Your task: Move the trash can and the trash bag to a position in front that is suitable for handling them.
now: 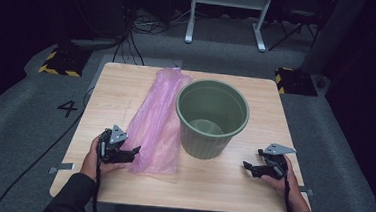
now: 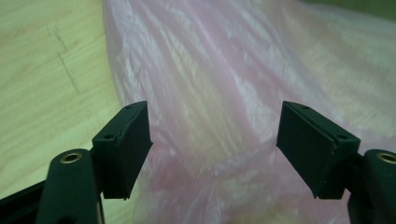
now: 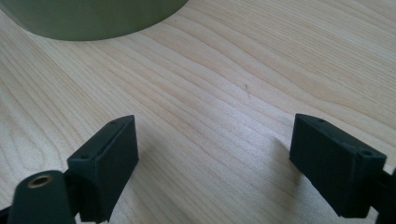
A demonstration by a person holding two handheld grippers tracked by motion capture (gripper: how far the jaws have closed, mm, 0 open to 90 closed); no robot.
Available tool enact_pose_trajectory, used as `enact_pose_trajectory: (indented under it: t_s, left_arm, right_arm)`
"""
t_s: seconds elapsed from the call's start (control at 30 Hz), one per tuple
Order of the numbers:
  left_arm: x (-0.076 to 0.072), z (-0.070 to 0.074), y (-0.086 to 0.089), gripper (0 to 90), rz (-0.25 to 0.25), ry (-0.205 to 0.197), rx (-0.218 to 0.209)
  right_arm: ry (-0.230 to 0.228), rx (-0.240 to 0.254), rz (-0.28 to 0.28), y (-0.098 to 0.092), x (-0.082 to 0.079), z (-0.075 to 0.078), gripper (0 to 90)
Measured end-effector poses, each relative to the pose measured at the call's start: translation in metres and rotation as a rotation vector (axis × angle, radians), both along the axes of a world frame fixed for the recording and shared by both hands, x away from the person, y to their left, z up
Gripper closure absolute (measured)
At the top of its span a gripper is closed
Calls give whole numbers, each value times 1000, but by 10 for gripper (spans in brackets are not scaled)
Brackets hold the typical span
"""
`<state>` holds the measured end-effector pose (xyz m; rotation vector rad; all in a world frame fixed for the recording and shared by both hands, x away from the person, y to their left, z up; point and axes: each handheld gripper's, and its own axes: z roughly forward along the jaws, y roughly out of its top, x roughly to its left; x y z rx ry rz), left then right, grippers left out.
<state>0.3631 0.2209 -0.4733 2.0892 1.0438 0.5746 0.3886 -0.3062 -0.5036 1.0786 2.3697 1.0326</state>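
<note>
A pink plastic bag (image 1: pixel 156 121) lies flat on the wooden table (image 1: pixel 250 185), running from 12 o'clock toward 7 o'clock, its right edge against the green bucket (image 1: pixel 212 117) at the centre. The left gripper (image 1: pixel 131 152), at 8 o'clock, sits at the bag's near left corner; its 2 jaws stand wide apart with bag film (image 2: pixel 215 140) between them, not pinched. The right gripper (image 1: pixel 248 166), at 4 o'clock, rests wide open over bare wood and holds nothing, near the bucket's base (image 3: pixel 93 18).
</note>
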Motion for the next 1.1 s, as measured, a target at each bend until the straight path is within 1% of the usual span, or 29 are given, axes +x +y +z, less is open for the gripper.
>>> enact_pose_trajectory:
  t_s: [0.03, 0.07, 0.17, 0.23, 0.27, 0.33, 0.4, 0.43, 0.47, 0.5, 0.57, 0.63, 0.67, 0.7, 0.73, 0.77, 0.8, 0.83, 0.87, 0.93, 0.97, 1.0, 1.03, 1.07, 1.1]
  left_arm:
    - [0, 0, 0, 262, 0, 0, 0]
    - [-1, 5, -2, 262, -12, -18, -1]
    - [-5, 13, -8, 260, -34, -45, 2]
    - [-9, 18, -13, 260, -47, -52, -15]
    - [-10, 21, -14, 260, -56, -54, -25]
    - [-10, 25, -19, 260, -61, -43, -57]
    - [-9, 28, -29, 260, -65, -44, -51]
    - [-8, 28, -34, 259, -81, -41, -36]
    - [-6, 27, -40, 254, -69, -35, -23]
    - [-4, 25, -45, 251, -70, -24, -10]
    - [1, 22, -52, 249, -81, -1, -35]
    - [7, 17, -62, 248, -68, 32, -32]
    - [9, 14, -65, 253, -76, 45, -39]
    - [11, 11, -69, 253, -71, 61, -35]
    - [14, 6, -74, 275, -83, 76, -28]
    - [14, 6, -74, 289, -83, 76, -28]
    - [15, 1, -77, 289, -85, 99, -21]
    - [17, -2, -79, 311, -89, 108, -3]
    - [18, -5, -80, 330, -97, 117, 1]
    - [20, -11, -79, 352, -122, 141, -13]
    - [21, -14, -79, 371, -129, 156, -13]
    - [21, -16, -79, 376, -122, 166, -7]
    - [22, -18, -79, 387, -120, 164, -9]
    - [23, -20, -78, 404, -128, 169, -19]
    - [23, -21, -78, 413, -137, 165, -25]
  right_arm:
    - [0, 0, 0, 0, 0, 0, 153]
    - [0, -1, 0, 0, 0, 0, 153]
    - [0, 0, 0, 0, 0, 0, 153]
    - [0, 0, 0, 0, 0, 0, 153]
    - [0, -1, -1, 0, 0, 0, 153]
    - [0, 0, 0, 0, 0, 0, 153]
    - [1, 1, 0, 0, 0, 0, 153]
    - [1, 1, -1, 0, 0, 0, 153]
    - [0, 1, -1, 0, 0, 0, 153]
    - [0, 1, -1, 0, 0, 0, 153]
    - [0, 1, -1, 0, 0, 0, 153]
    - [0, 1, -1, 0, 0, 0, 153]
    - [0, 1, -1, 0, 0, 0, 153]
    - [0, 1, -1, 0, 0, 0, 153]
    - [0, 1, -1, 0, 0, 0, 153]
    - [0, 1, -1, 0, 0, 0, 153]
    - [0, 1, -1, 0, 0, 0, 153]
    - [-1, 0, 0, 0, 0, 0, 153]
    - [0, 0, 0, 0, 0, 0, 153]
    - [0, 0, 1, 0, 0, 0, 153]
    - [0, 0, 1, 0, 0, 0, 153]
    - [0, 0, 1, 0, 0, 0, 153]
    - [0, 0, 1, 0, 0, 0, 153]
    - [-1, 0, 1, 0, 0, 0, 153]
    - [0, 0, 0, 0, 0, 0, 153]
